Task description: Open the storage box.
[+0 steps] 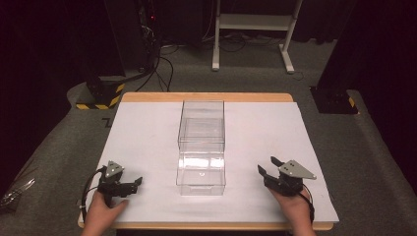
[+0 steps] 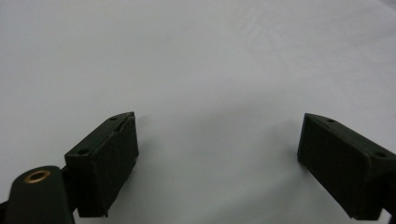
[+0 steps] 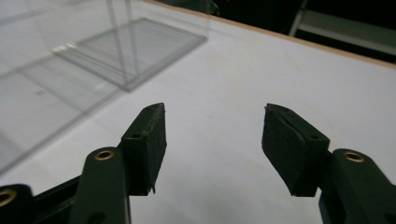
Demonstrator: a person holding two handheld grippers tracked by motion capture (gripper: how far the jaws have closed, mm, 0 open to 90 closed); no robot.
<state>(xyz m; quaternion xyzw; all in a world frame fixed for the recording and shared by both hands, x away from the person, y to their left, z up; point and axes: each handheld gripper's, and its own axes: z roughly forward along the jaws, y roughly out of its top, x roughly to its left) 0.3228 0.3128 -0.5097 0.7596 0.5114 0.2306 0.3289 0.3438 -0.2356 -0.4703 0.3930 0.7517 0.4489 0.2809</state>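
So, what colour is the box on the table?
Clear, colourless box; best in the high view.

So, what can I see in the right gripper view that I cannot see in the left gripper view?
The right gripper view looks past the open right tool to the clear plastic boxes, which stand apart from its jaws, and to the table's wooden edge with the dark room behind it. The left gripper view has the left tool, jaws wide apart and nothing between them, over bare white surface. Both views share the white table cover and a pair of black jaws that hold nothing.
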